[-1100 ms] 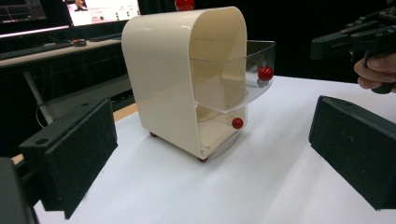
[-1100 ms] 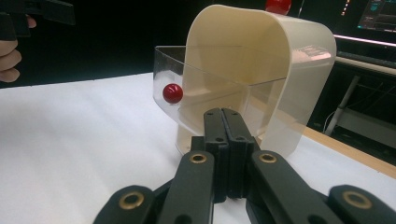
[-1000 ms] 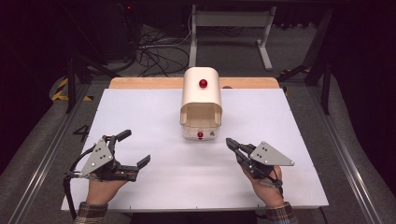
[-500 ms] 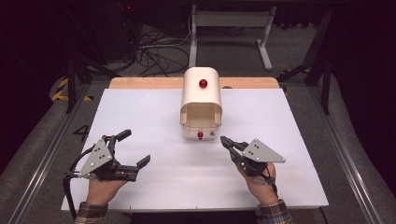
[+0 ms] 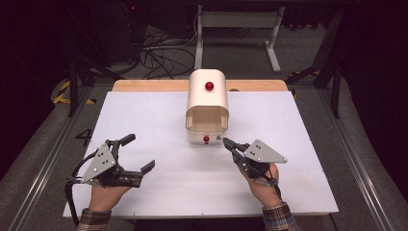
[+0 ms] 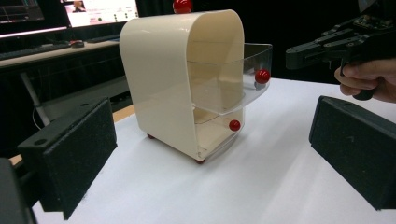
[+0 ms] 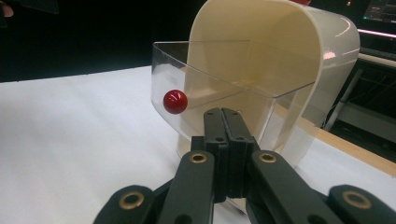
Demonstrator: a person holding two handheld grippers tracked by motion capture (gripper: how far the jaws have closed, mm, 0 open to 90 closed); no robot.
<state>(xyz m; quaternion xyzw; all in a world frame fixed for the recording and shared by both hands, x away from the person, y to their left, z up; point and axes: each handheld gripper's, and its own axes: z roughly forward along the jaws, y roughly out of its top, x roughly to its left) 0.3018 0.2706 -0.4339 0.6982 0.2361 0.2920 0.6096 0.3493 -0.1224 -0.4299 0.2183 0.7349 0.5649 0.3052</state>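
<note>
White table (image 5: 159,120), right hand-held gripper (image 5: 226,141) closed, empty

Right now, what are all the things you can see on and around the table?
Drawer box: one, cream, arched top, middle back of the table.
Upper drawer: one, clear plastic, pulled partly out of the box.
Lower drawer: one, clear, pushed in.
Knobs: three, red; box top, upper drawer front, lower drawer front.
Table: one, white top, wooden strip along the far edge.
Cables: several, dark, on the floor behind.
Left gripper: black, open, near left.
Right gripper: black, shut, tips by the upper drawer.
</note>
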